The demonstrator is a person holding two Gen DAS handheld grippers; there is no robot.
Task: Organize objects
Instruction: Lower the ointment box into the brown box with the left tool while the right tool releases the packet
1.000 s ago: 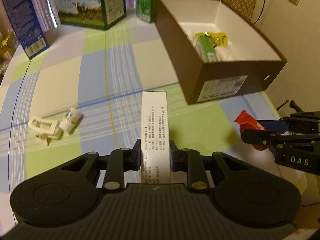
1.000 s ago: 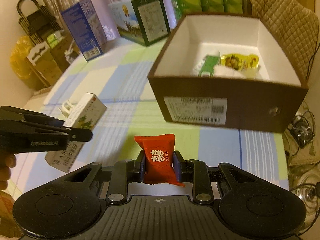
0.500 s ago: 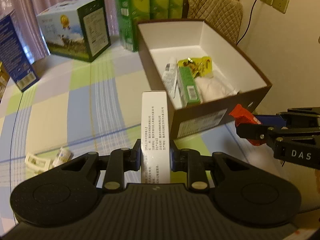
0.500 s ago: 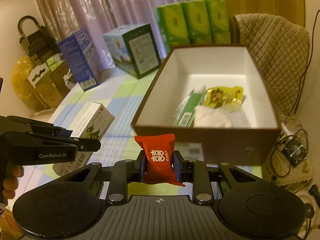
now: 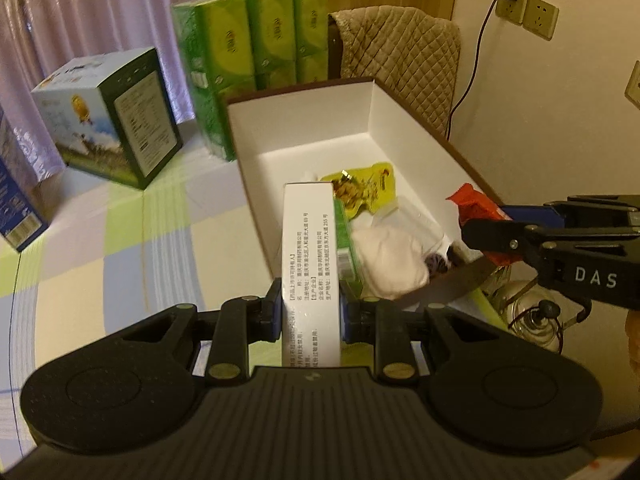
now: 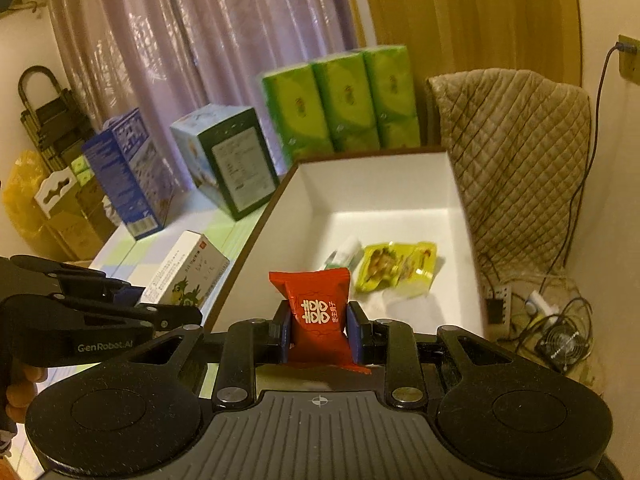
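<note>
while you hold both tools above the near end of the open brown box (image 5: 420,116), each claw is closed on something. your left claw (image 5: 310,316) grips a tall white medicine carton (image 5: 308,256) by its two long sides, its printed face toward the camera and its far end reaching over the box's left wall. your right claw (image 6: 319,330) pinches a red candy packet (image 6: 316,304) with white characters on it, held upright between the blue pads; in the left wrist view the same packet (image 5: 476,210) hangs at the box's right rim.

inside the box, on its white floor, lie a yellow snack pouch (image 6: 394,266), a slim green-and-white carton (image 5: 344,236) and a crumpled white bag (image 5: 390,260), clustered toward the near end. the far half of the floor is bare.

the box sits on a counter (image 5: 120,240) covered in a pastel checked cloth. behind it stand a bundle of green tissue packs (image 6: 340,100), a green-sided milk carton box (image 5: 116,120) and a blue box (image 6: 128,172). a quilted chair back (image 6: 516,152) stands to the right of the box.
</note>
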